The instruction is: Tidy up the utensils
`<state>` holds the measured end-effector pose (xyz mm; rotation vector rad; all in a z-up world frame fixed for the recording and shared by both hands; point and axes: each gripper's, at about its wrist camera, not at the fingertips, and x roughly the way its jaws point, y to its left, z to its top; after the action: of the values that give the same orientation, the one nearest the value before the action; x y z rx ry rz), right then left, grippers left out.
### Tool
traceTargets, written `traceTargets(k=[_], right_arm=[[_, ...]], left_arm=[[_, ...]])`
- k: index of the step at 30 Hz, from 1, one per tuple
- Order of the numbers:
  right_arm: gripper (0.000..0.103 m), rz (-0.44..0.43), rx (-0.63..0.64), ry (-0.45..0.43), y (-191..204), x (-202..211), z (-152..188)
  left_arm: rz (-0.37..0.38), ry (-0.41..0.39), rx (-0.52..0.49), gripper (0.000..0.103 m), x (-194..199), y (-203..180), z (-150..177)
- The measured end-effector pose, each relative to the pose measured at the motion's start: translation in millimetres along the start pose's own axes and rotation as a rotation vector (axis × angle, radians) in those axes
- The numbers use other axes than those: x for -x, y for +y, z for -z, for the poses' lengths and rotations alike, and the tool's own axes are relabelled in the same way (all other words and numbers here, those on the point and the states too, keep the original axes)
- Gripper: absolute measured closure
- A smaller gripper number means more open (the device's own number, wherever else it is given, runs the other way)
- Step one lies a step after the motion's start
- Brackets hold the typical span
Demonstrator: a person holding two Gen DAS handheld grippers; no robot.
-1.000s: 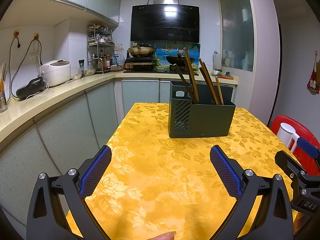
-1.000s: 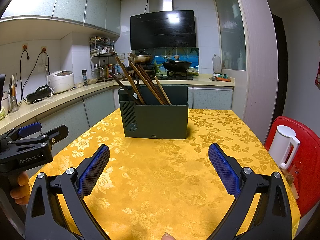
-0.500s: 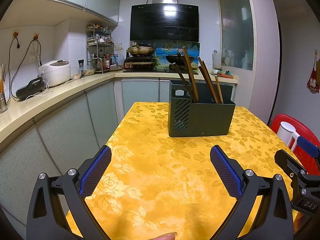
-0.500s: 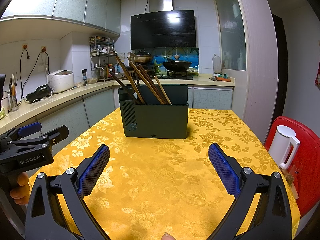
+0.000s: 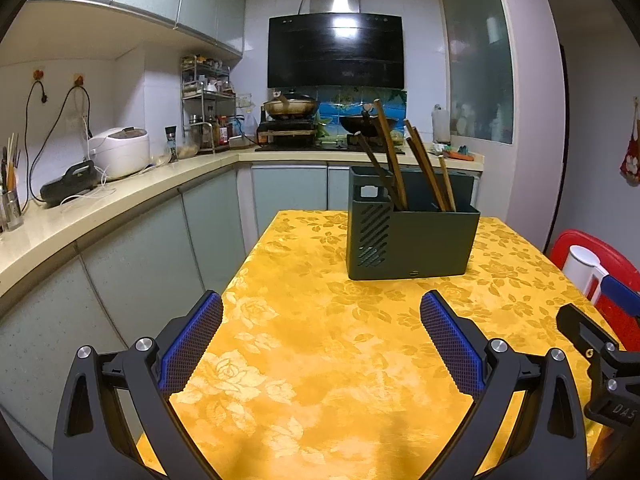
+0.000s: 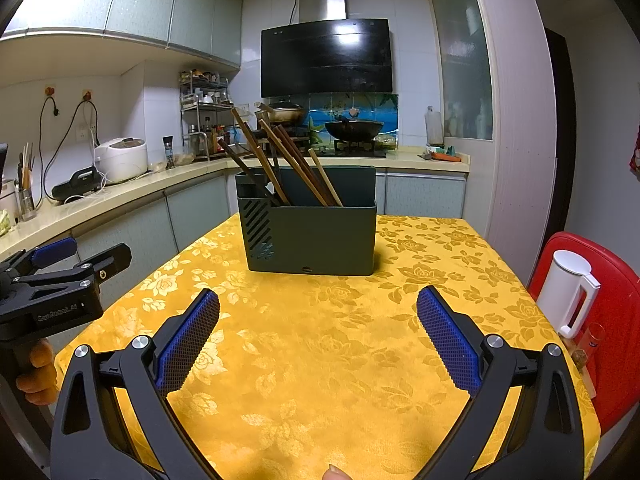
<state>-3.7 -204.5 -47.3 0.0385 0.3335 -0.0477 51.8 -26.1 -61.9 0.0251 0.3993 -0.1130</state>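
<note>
A dark green utensil holder [image 5: 412,240] stands on the yellow flowered tablecloth [image 5: 320,360]; it also shows in the right wrist view [image 6: 312,236]. Several brown wooden chopsticks [image 5: 424,168] lean in it, also seen in the right wrist view [image 6: 288,164]. My left gripper [image 5: 320,320] is open and empty, low over the near part of the table. My right gripper [image 6: 318,320] is open and empty, facing the holder from a short distance. Each gripper shows at the edge of the other's view: the right one [image 5: 600,344], the left one [image 6: 60,280].
A white kettle [image 6: 568,292] sits on a red stool [image 6: 608,320] right of the table. A counter [image 5: 100,208] with a rice cooker [image 5: 118,152] runs along the left. A stove with pans [image 6: 352,130] stands behind the table.
</note>
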Motion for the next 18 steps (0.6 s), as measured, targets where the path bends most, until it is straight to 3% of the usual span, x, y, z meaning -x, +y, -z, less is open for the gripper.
traceTargets(k=[18], right_arm=[[0.007,-0.001,0.001,0.004,-0.8,3.4,3.3]], left_arm=[[0.023,0.025,0.014,0.007,-2.0,0.6,-1.3]])
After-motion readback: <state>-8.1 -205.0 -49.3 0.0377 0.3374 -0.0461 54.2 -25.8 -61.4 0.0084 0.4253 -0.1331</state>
